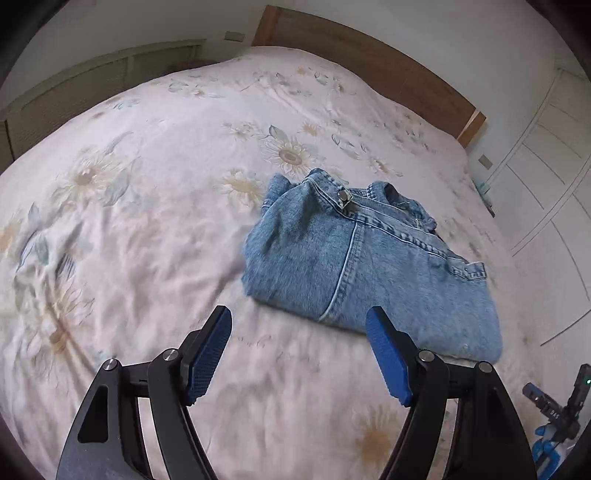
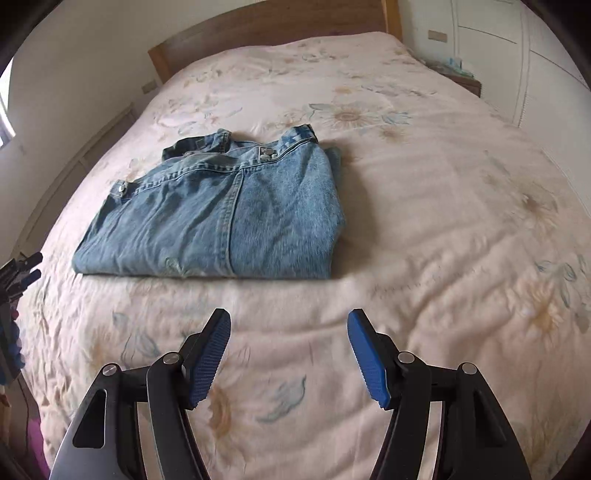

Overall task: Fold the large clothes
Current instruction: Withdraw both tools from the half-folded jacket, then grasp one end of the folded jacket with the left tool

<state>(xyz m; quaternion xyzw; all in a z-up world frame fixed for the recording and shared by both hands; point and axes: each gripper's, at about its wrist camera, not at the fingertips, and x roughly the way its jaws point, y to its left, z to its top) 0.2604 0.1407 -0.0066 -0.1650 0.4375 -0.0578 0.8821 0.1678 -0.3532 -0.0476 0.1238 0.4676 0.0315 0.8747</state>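
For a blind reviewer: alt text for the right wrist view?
A folded denim garment lies on a floral bedspread, ahead and left of the right gripper, whose blue-padded jaws stand open and empty above the bed. A wooden headboard is behind.

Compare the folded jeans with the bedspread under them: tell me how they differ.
The jeans are plain blue denim; the bedspread is pale pink with a daisy print. The jeans are folded into a compact stack with seams and metal buttons; the bedspread lies spread out, lightly wrinkled. The jeans cover a small patch; the bedspread covers the bed. Both are fabric, untouched by either gripper.
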